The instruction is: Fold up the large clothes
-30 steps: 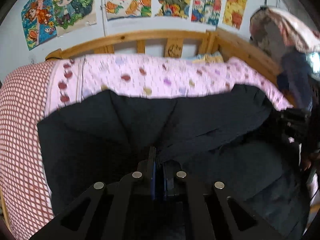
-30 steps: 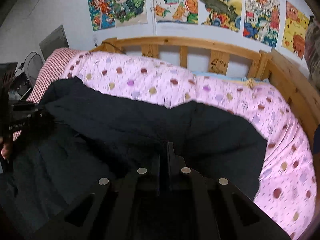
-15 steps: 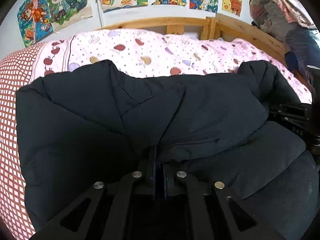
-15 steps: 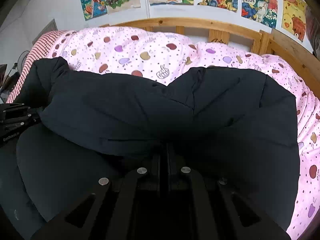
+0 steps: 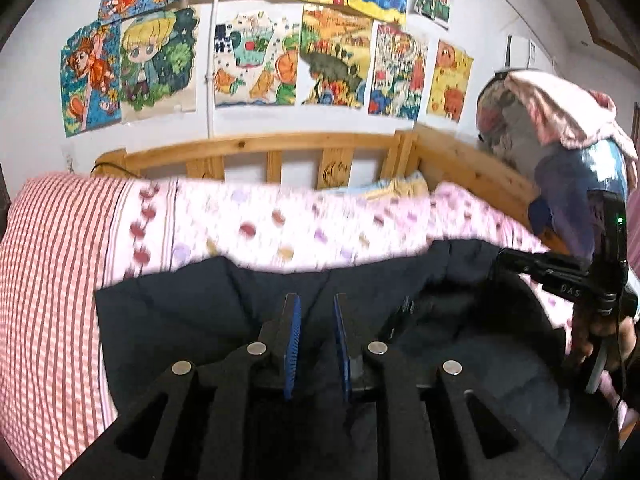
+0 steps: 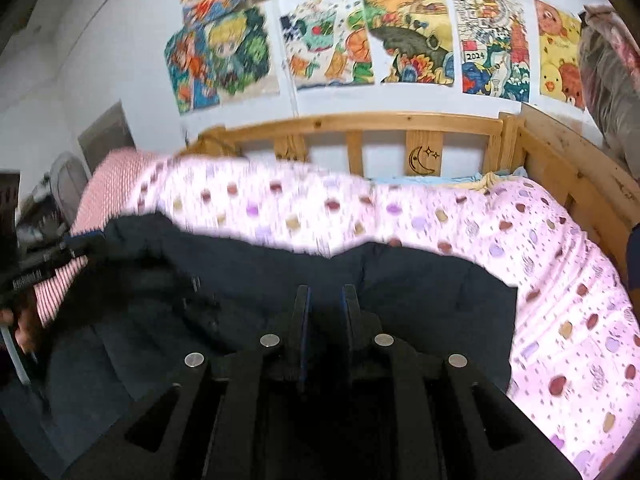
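Left wrist view — left hand-held gripper (image 5: 315, 312) parted, empty, over dark jacket (image 5: 180, 312); right hand-held gripper (image 6: 325, 300) likewise.

Matte black plastic is seen on the left hand-held gripper (image 5: 314, 312): two angular fingers, each faced inside with a ribbed blue pad (image 5: 292, 344). Four round silver screw heads are spread across the frame below (two inner, two outer), with triangular cut-outs beneath. The same build is shown on the right hand-held gripper (image 6: 325, 308), its pads darker blue. On its side, white lettering reading DAS and a small green light are picked out.
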A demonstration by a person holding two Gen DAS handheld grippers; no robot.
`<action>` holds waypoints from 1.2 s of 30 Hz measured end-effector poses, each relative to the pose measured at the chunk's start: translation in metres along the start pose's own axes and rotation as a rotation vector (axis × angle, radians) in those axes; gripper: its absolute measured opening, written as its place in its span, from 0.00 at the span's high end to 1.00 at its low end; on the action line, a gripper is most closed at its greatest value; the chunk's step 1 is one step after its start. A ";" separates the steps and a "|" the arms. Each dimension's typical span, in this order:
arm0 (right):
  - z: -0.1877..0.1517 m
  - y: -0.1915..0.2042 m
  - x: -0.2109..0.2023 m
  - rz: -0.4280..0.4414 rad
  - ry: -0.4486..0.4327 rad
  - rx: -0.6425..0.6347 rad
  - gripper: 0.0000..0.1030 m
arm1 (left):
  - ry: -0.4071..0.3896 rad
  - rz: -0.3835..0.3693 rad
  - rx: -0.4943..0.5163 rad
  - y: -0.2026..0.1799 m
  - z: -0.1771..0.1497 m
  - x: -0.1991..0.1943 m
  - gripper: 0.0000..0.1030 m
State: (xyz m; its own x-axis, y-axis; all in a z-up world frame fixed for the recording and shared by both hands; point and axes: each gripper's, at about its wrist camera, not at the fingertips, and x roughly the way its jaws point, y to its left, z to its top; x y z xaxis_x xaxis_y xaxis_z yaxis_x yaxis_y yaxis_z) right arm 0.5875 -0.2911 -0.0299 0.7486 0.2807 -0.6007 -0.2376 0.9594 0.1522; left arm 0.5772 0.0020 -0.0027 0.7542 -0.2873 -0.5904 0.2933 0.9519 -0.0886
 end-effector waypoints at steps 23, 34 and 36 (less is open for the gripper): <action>-0.059 0.049 0.152 0.185 0.507 -0.106 0.91 | 0.480 -0.093 0.248 -0.051 -0.058 0.126 0.95; -0.078 0.033 0.133 0.166 0.421 -0.023 1.00 | 0.437 -0.072 0.194 -0.042 -0.069 0.112 0.95; -0.079 0.036 0.138 0.165 0.422 -0.025 1.00 | 0.428 -0.061 0.211 -0.044 -0.071 0.111 0.96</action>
State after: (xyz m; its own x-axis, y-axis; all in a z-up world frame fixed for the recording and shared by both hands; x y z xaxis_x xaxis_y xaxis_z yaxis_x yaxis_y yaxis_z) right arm 0.6327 -0.2201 -0.1694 0.3829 0.3881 -0.8383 -0.3512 0.9005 0.2565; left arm 0.6062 -0.0643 -0.1209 0.4352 -0.2297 -0.8705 0.4756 0.8796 0.0056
